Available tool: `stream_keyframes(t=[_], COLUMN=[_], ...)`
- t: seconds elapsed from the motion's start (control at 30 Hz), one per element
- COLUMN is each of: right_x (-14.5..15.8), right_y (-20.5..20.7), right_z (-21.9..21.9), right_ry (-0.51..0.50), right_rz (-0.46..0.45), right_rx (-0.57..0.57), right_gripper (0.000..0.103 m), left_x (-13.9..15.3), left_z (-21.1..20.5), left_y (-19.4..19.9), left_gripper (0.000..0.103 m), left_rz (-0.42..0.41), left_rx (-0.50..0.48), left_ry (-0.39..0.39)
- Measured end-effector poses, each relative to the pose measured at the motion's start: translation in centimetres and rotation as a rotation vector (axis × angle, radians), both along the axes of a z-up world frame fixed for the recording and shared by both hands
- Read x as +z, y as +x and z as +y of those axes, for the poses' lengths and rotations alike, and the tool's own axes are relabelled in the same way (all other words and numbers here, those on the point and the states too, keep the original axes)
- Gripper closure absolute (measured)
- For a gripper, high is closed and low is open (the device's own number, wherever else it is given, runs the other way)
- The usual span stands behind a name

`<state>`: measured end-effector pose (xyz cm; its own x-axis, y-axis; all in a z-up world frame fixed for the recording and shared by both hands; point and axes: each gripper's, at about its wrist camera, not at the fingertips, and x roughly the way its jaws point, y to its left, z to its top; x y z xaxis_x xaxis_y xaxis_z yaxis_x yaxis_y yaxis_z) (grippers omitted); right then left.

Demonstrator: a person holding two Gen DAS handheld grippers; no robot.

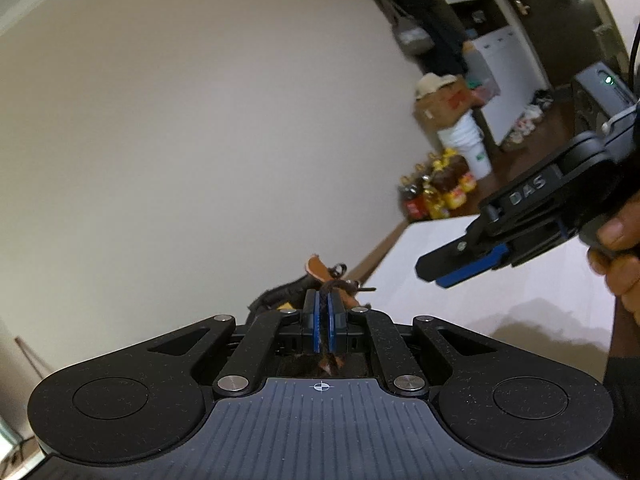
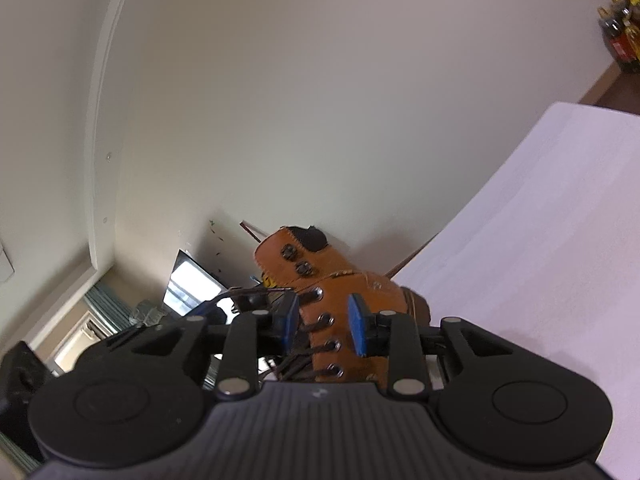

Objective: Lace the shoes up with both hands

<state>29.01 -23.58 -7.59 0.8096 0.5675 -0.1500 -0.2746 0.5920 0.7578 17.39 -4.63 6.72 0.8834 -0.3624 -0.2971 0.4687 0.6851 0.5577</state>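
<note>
Left wrist view: the left gripper (image 1: 322,322) is pinching the dark lace (image 1: 329,292) above the boot (image 1: 316,267). Right wrist view: the right gripper (image 2: 324,326), pads parted and empty, is straddling the boot's eyelet row (image 2: 326,332) on the white table (image 2: 540,240). The limp, thin lace probably handles best near its tip.

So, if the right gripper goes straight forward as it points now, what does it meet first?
Most likely the eyelet flap of the tan boot, which lies just ahead of the right gripper, between its open pads; depth is hard to judge.
</note>
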Motion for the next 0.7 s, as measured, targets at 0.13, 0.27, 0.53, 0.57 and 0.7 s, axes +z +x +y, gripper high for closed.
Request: stream_keyframes(t=[0.13,0.27,0.53,0.57,0.7], right_x=[0.9,1.2,0.6,0.5,0.4], right_y=[2.0,3.8,6.8,6.9,7.0], right_z=[0.5,1.3,0.0,-0.1,-0.3], right_ry=[-0.222,-0.369,-0.276,-0.267,-0.255], right_rz=[-0.056,-0.106,-0.154,-0.156,-0.163], right_rx=[-0.001,0.06,0.172,0.178,0.201], right_gripper=[0.072,0.072,0.068,0.068,0.066], left_x=[-0.4,-0.7,-1.7,-1.8,-2.1], left_z=[-1.1,-2.0,-4.0,-4.2,-4.5], left_y=[-0.1,-0.4,-1.0,-1.2,-1.5], left_gripper=[0.099,0.099,0.099,0.099,0.099], left_rz=[-0.037,-0.068,-0.121,-0.131,-0.173], left_rx=[0.05,0.08,0.113,0.116,0.13], left_ry=[0.021,0.05,0.124,0.135,0.181])
